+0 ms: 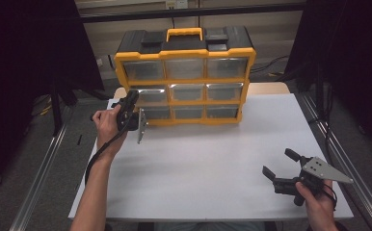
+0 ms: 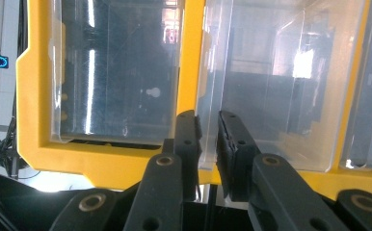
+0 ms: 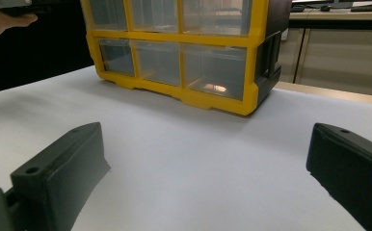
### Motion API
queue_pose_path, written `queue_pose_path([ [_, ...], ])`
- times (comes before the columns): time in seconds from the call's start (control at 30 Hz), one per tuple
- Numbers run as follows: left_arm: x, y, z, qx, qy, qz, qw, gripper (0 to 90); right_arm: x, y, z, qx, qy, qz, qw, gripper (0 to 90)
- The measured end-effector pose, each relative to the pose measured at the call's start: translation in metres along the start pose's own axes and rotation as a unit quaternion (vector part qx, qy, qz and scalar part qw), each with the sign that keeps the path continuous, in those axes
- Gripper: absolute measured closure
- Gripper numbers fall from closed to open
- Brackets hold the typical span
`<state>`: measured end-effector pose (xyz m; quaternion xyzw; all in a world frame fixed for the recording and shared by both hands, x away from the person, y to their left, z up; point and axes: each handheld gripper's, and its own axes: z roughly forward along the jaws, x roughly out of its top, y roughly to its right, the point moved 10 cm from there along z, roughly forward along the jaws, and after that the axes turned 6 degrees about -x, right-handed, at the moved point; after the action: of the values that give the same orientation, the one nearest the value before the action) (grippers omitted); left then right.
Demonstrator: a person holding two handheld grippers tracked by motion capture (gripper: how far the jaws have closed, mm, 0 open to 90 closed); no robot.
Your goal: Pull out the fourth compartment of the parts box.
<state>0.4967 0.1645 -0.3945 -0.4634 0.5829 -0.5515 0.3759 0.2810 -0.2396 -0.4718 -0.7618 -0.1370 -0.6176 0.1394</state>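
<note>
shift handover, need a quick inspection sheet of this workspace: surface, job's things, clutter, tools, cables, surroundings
surface: white table, bare in front of the organizer
job's things: yellow drawer organizer upright at the back edge; three rows of clear drawers; the drawer at the left tool has its lip gripped
clutter: nothing seen
tools: left tool shut on the drawer lip, at the organizer's left side; right tool open, held above the table's near right corner, holding nothing
cables: one trails from the left tool along the forearm
surroundings: dark curtains both sides, metal rails along the floor, wall behind
</note>
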Motion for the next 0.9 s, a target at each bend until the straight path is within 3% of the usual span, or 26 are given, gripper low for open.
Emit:
queue_pose_path([
  [0.37, 0.001, 0.001, -0.006, -0.006, 0.004, 0.003, 1.0000, 79.7, 0.000, -0.001, 0.001, 0.000, 0.000, 0.000, 1.0000, 0.0],
  [0.57, 0.002, 0.001, -0.012, -0.001, 0.006, -0.008, 0.9999, 79.5, 0.000, 0.000, 0.001, 0.000, 0.000, 0.000, 1.0000, 0.0],
  [0.9, 0.003, 0.002, -0.018, -0.007, 0.007, 0.005, 0.9999, 79.6, 0.000, 0.000, 0.000, 0.002, -0.001, 0.000, 1.0000, 0.0],
])
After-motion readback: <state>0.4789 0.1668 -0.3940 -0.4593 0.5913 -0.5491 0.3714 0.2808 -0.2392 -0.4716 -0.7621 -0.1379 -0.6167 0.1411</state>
